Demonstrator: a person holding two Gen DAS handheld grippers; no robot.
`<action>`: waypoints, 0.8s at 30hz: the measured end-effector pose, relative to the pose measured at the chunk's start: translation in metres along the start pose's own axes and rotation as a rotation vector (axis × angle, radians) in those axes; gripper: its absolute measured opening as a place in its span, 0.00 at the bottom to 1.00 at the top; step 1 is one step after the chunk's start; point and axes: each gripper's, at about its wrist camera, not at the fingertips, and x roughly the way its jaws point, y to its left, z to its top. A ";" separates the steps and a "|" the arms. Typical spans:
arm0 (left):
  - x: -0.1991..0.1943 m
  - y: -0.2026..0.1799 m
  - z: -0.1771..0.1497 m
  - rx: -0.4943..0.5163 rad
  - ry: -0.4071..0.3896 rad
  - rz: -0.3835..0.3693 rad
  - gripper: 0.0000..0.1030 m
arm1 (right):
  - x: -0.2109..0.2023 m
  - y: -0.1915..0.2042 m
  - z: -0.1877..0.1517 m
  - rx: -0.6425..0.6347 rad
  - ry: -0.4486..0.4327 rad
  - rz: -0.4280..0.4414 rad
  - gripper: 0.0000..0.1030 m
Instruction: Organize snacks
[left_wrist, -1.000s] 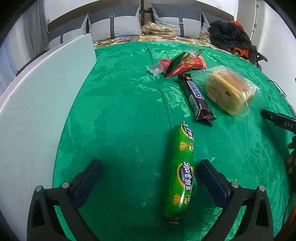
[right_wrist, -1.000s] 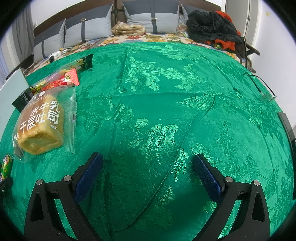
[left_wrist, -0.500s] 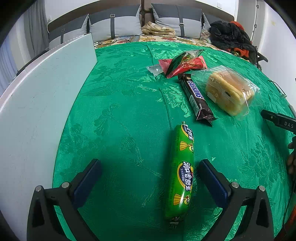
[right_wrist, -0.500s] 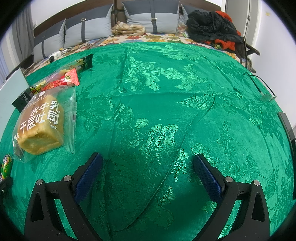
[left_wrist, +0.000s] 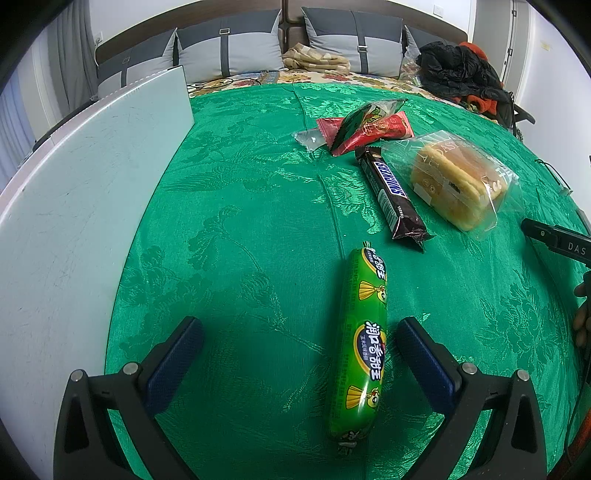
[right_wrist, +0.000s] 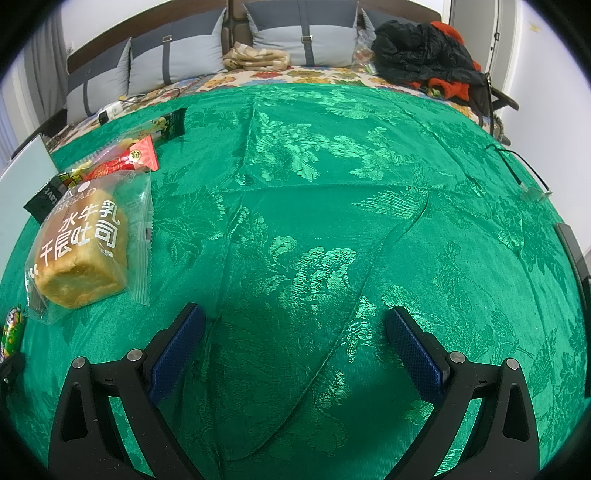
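Observation:
A green sausage stick (left_wrist: 362, 343) lies lengthwise on the green cloth, between the fingers of my open left gripper (left_wrist: 295, 350) and close to the right one, untouched. Farther off lie a Snickers bar (left_wrist: 391, 192), a bagged toast loaf (left_wrist: 458, 181) and red and green snack packets (left_wrist: 365, 127). My right gripper (right_wrist: 293, 345) is open over bare cloth. The toast loaf (right_wrist: 79, 251) lies to its left, the red packet (right_wrist: 129, 160) beyond it, and the sausage tip (right_wrist: 11, 328) shows at the left edge.
A pale flat board (left_wrist: 74, 192) lies along the left of the table. Behind the table are a sofa with grey cushions (right_wrist: 291, 40) and a heap of dark clothes (right_wrist: 424, 55). A thin cable (right_wrist: 517, 166) runs over the cloth at far right. A hand (left_wrist: 581, 314) shows at right.

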 end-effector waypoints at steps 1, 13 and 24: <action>0.000 0.000 0.000 0.000 0.000 0.000 1.00 | 0.000 0.000 0.000 0.000 0.000 0.000 0.97; 0.000 0.000 -0.001 0.000 -0.001 0.000 1.00 | 0.000 0.000 0.000 0.000 0.000 0.000 0.98; 0.000 0.002 0.001 0.016 0.014 -0.011 1.00 | 0.000 0.000 0.000 0.001 0.001 0.000 0.98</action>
